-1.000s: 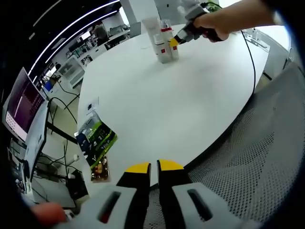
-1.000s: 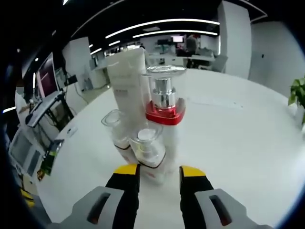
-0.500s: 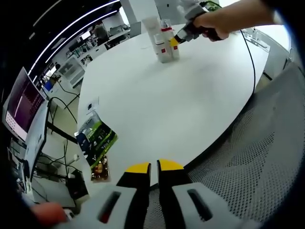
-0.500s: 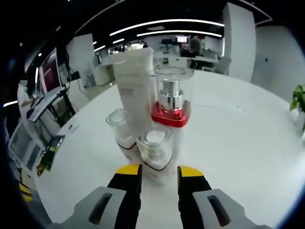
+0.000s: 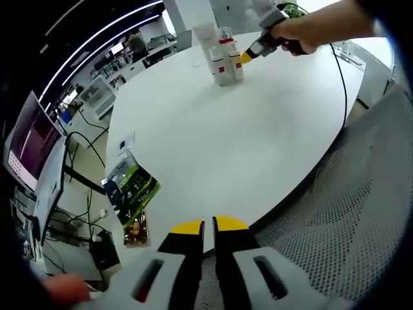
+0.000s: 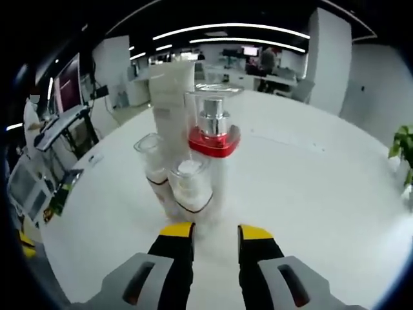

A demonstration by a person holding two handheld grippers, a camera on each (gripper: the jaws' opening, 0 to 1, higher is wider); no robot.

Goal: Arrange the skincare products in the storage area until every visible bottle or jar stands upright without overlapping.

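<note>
While the clenched left gripper (image 5: 202, 225) idles far off, we are holding the empty, parted right gripper (image 6: 208, 230) just before the upright red-collared clear pump bottle (image 6: 213, 145).

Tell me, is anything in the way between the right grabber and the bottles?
Nothing visible is. The right gripper is open, with bare white table between its jaws and the nearest small jar. The other bottles stand behind that jar: the pump bottle and the tall white tube.

From the surface's (image 5: 213, 135) near edge we view the far bottles (image 5: 222, 57); our right gripper view faces them closely.
</note>
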